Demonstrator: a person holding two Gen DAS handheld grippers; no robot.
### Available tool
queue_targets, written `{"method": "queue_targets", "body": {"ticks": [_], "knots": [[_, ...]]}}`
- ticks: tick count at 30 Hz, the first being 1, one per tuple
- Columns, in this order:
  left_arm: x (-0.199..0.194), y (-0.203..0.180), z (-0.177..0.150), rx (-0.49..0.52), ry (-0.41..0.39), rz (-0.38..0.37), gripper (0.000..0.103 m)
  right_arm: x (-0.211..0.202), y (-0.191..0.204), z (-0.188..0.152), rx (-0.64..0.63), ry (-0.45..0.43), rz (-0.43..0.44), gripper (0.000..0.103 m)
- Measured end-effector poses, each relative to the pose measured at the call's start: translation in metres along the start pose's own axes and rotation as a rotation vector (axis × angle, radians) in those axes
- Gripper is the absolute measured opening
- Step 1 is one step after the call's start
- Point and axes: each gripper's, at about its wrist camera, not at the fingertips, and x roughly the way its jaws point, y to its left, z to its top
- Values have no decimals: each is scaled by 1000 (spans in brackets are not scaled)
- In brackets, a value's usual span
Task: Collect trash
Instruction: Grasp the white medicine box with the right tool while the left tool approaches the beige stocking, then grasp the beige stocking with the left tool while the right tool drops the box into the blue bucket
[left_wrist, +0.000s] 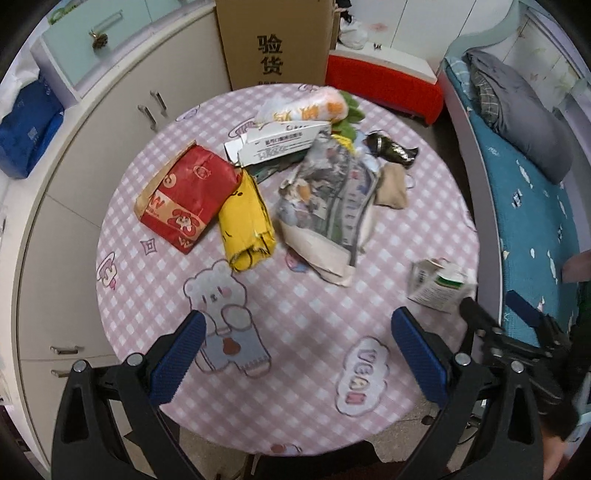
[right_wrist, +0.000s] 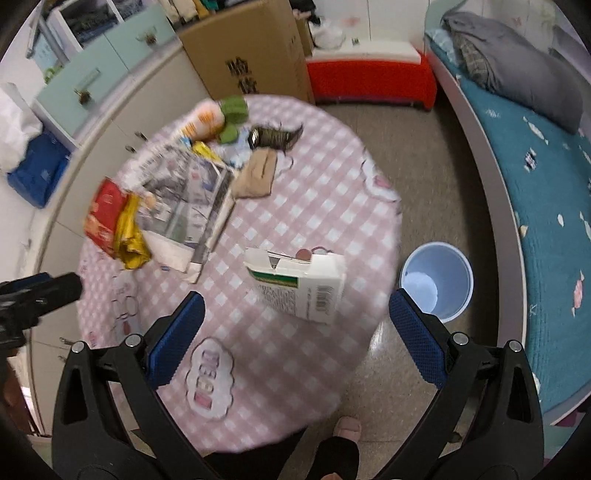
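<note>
The right claw (right_wrist: 295, 325) gapes wide and holds nothing; the left claw (left_wrist: 295, 347) is as wide and as empty, hovering over the table (left_wrist: 295, 413). To do this well, I'd bring the right claw forward so its pads straddle the carton (right_wrist: 301, 284), then close across its narrow faces; it looks light and crushable. The carton lies just ahead, between the fingers' line, near the table edge; the bin (right_wrist: 437, 278) stands on the floor beyond, to the right.
</note>
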Motion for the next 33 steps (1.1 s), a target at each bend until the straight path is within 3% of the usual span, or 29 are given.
{"method": "queue_targets", "body": {"ticks": [8,9,10,13,23,24,27,33], "knots": [[24,-14,33,111,-6,-40,98,58,-1,8,47,47,-56,97],[27,-20,39,138,-8,-48,98,61,-3,8,52,42,-57,95],[29,-23,41,154,-10,-50,98,64,-7,8,61,49,-55,82],[37,-32,50,201,-4,-67,98,62,-11,10,64,40,-38,71],[55,-78,73,267,-20,-162,98,42,-40,28,138,14,-13,71],[57,-82,75,268,-20,-167,97,38,-45,30,142,4,-14,71],[67,-100,86,272,-17,-173,79,32,-62,45,153,-18,3,71],[100,-125,113,213,-5,-125,72,31,-98,76,130,-32,77,71]]}}
